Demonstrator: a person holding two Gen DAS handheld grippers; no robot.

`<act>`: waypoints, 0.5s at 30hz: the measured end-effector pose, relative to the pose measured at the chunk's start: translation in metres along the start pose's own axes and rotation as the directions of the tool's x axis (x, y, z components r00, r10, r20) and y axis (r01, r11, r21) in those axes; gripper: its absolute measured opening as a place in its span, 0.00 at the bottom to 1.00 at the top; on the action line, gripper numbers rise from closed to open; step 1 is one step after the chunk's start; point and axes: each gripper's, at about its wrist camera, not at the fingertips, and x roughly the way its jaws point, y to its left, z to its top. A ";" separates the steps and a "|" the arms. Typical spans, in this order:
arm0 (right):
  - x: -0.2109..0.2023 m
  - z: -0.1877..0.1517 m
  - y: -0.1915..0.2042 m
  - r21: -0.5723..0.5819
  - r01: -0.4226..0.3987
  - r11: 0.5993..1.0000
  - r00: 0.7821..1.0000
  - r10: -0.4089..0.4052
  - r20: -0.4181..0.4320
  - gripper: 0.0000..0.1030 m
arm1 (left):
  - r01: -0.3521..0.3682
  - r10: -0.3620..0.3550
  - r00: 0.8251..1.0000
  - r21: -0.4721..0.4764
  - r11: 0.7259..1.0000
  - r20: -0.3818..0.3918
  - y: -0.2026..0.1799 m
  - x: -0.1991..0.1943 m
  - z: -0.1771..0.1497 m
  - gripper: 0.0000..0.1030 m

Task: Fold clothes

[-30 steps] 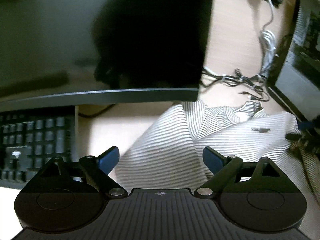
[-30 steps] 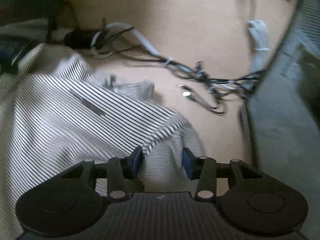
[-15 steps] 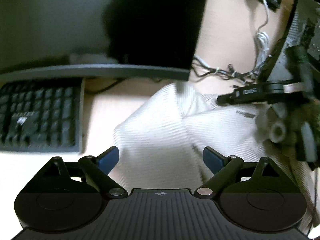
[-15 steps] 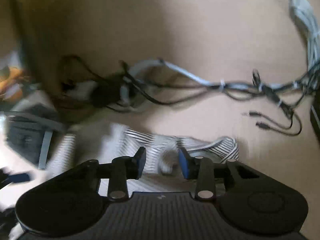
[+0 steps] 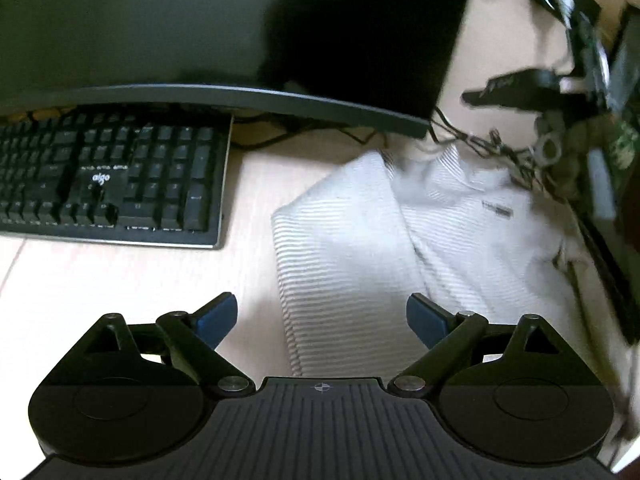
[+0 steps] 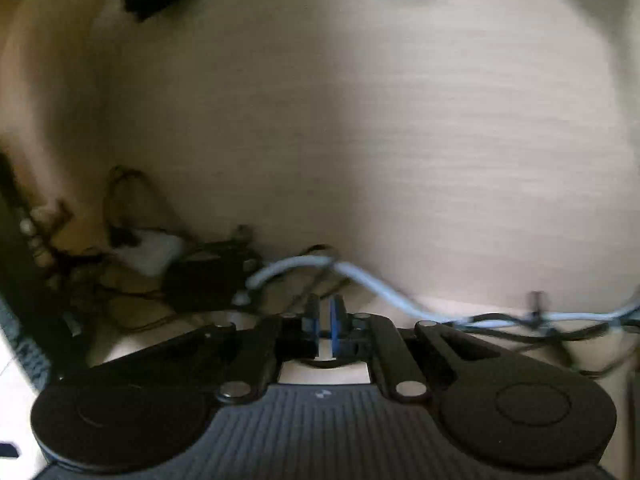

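Note:
A white shirt with thin dark stripes (image 5: 360, 240) lies partly folded on the pale desk, its collar toward the monitor. My left gripper (image 5: 322, 318) hovers open over the shirt's near edge, with nothing between its blue fingers (image 5: 216, 316). In the left wrist view the right gripper (image 5: 520, 92) is raised above the shirt's far right corner, blurred. The right wrist view shows my right gripper (image 6: 325, 320) shut, its pads nearly touching, with no cloth visible between them. The shirt is out of sight in that view.
A black keyboard (image 5: 112, 176) sits left of the shirt, and a dark monitor (image 5: 240, 32) stands behind both. Tangled cables (image 5: 492, 148) lie past the collar. In the right wrist view a pale cable (image 6: 360, 276) and a black adapter (image 6: 208, 276) lie near the wooden back panel (image 6: 400, 120).
The right gripper, earlier around a fold of the shirt, has left the cloth, risen toward the cables and shut. The left gripper drew back, staying open.

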 end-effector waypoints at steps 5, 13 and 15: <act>-0.084 -0.034 -0.014 -0.050 0.083 0.995 0.995 -0.080 0.058 0.32 | 0.043 -0.041 0.999 0.089 0.995 -0.025 -0.003 -0.009 -0.015 0.94; -0.183 -0.168 0.021 -0.144 0.126 0.981 0.967 -0.154 -0.205 0.44 | 0.150 -0.143 0.988 0.166 0.975 -0.053 -0.005 -0.021 -0.036 0.94; -0.193 -0.206 0.038 -0.216 0.105 0.971 0.943 -0.166 -0.289 0.41 | 0.132 -0.127 0.991 0.191 0.973 -0.041 -0.004 -0.023 -0.036 0.94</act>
